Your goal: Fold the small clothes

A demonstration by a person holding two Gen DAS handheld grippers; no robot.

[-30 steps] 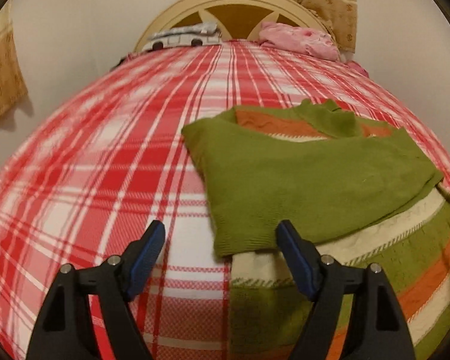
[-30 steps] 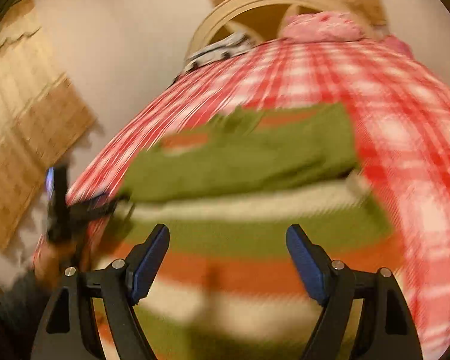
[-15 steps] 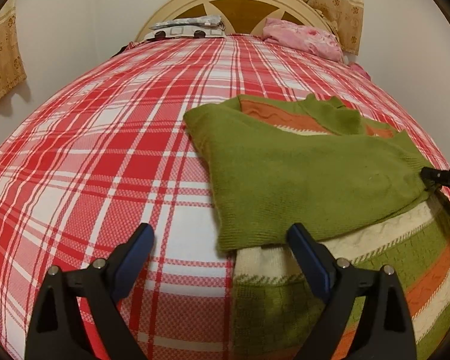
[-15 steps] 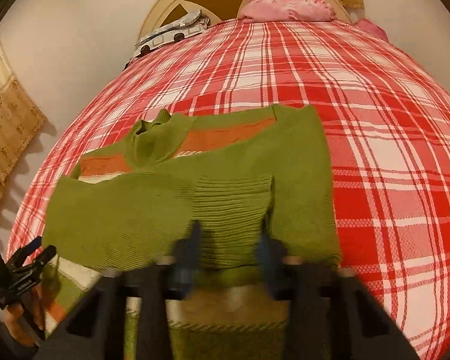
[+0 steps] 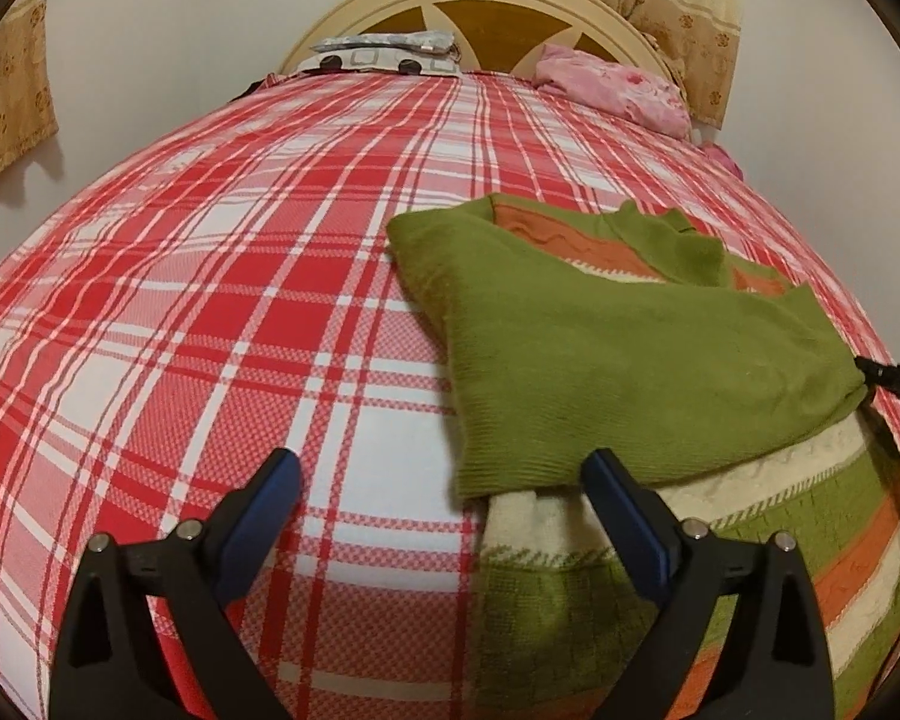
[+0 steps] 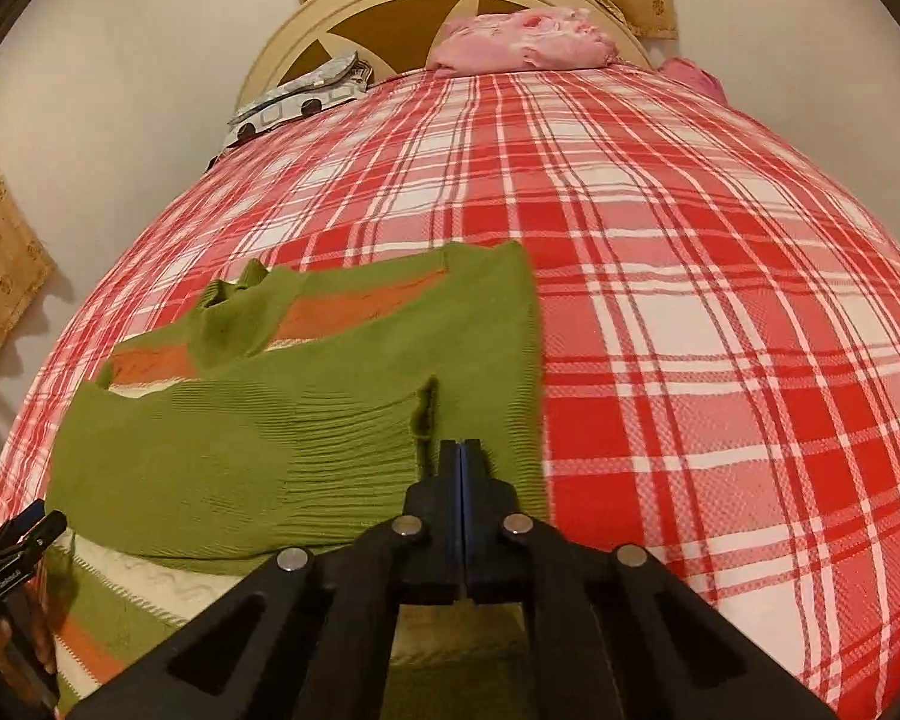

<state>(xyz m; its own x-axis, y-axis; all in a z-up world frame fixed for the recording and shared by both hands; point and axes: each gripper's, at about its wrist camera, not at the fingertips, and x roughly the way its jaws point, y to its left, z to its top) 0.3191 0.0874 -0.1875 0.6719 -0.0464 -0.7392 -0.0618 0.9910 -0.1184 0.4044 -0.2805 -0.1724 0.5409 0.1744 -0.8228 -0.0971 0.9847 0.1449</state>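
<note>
A small striped sweater (image 5: 630, 354), green with orange and cream bands, lies on the red plaid bed with both green sleeves folded across its chest. In the right wrist view the sweater (image 6: 270, 420) fills the lower left. My left gripper (image 5: 441, 498) is open and empty, hovering over the sweater's left edge by the folded sleeve cuff. My right gripper (image 6: 461, 468) is shut at the ribbed cuff of a sleeve (image 6: 426, 414); the cloth puckers just ahead of the tips, and I cannot tell whether any is pinched. Its tip shows in the left wrist view (image 5: 894, 381).
The red plaid bedspread (image 5: 240, 300) covers the bed. At the headboard (image 5: 486, 6) lie a pink pillow (image 5: 618, 90) and a patterned grey cloth (image 5: 384, 51). Walls and curtains stand on both sides. The left gripper shows at the lower left of the right wrist view (image 6: 18, 546).
My right gripper has moved over the sweater to the sleeve cuff and closed from wide open to shut. My left gripper has drawn back slightly and stays open.
</note>
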